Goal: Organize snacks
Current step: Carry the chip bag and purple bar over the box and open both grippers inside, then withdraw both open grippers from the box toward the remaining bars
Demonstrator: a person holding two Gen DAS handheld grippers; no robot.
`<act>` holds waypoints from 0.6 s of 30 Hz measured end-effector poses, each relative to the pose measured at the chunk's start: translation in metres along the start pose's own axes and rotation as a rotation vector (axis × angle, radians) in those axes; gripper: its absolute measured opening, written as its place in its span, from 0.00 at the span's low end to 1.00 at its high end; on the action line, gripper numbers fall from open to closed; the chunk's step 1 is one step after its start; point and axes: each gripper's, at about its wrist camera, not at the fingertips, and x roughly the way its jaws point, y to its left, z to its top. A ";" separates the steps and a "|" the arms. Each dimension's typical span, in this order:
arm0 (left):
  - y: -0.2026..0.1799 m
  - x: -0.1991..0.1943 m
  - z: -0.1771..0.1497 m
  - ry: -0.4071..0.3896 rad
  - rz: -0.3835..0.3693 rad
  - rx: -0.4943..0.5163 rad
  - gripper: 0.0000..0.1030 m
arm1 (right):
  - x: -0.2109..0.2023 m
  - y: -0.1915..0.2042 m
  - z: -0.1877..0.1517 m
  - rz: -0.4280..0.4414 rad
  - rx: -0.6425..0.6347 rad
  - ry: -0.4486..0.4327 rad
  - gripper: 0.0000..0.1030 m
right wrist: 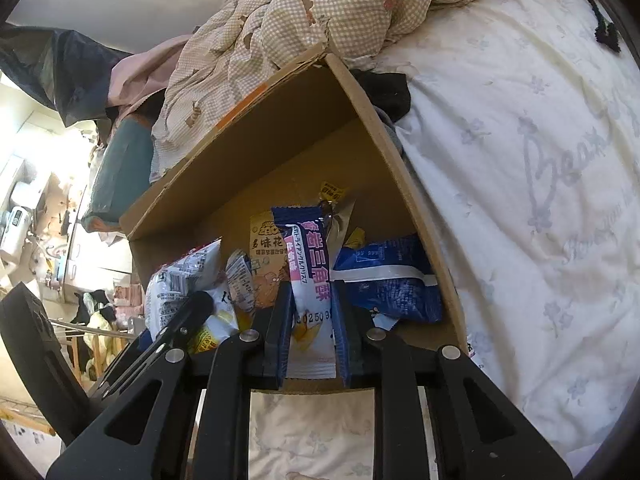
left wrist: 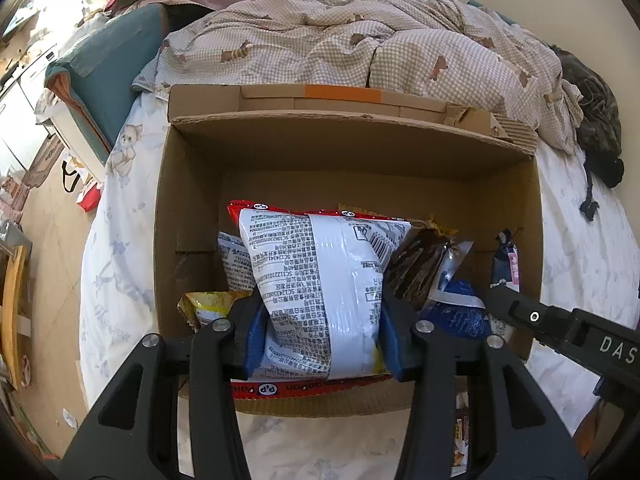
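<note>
An open cardboard box point(left wrist: 192, 184) lies on the bed, holding several snack packets. My left gripper point(left wrist: 320, 328) is shut on a large white snack bag with black print and a red edge point(left wrist: 320, 276), held over the box's near edge. My right gripper point(right wrist: 310, 336) is shut on a slim blue and white snack packet with pink lettering point(right wrist: 310, 268), upright inside the box point(right wrist: 280, 152). A blue bag point(right wrist: 388, 280) lies right of it, a yellow peanut packet point(right wrist: 266, 248) behind it. The right gripper's body point(left wrist: 560, 328) shows at the right of the left wrist view.
A checked duvet point(left wrist: 360, 44) is bunched behind the box. The white flowered sheet point(right wrist: 540, 200) stretches to the right. A teal pillow point(left wrist: 104, 68) lies at the far left. A dark garment point(left wrist: 596, 128) lies at the right. The floor at the left is cluttered.
</note>
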 end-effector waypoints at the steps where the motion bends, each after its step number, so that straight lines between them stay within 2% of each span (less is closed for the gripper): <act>1: 0.000 0.000 -0.001 0.005 0.000 -0.004 0.42 | 0.000 -0.001 0.000 0.007 0.003 0.000 0.21; 4: 0.003 -0.001 -0.001 0.016 -0.012 -0.028 0.44 | -0.002 -0.001 0.001 0.019 0.005 -0.002 0.21; 9: 0.004 -0.009 -0.002 0.019 -0.019 -0.047 0.76 | -0.005 -0.003 0.003 0.039 0.017 0.006 0.23; 11: 0.006 -0.014 -0.002 0.018 -0.029 -0.062 0.79 | -0.006 -0.003 0.003 0.050 0.019 0.013 0.37; 12: 0.007 -0.016 -0.002 0.020 -0.033 -0.074 0.79 | -0.010 -0.003 0.003 0.059 0.018 0.006 0.57; 13: 0.007 -0.019 -0.002 0.022 -0.033 -0.084 0.79 | -0.013 -0.003 0.002 0.063 0.016 -0.008 0.73; 14: 0.007 -0.021 -0.002 0.024 -0.034 -0.088 0.80 | -0.017 -0.002 0.003 0.066 0.012 -0.024 0.75; 18: 0.005 -0.030 -0.004 0.018 -0.033 -0.080 0.80 | -0.026 0.001 0.004 0.075 -0.013 -0.043 0.75</act>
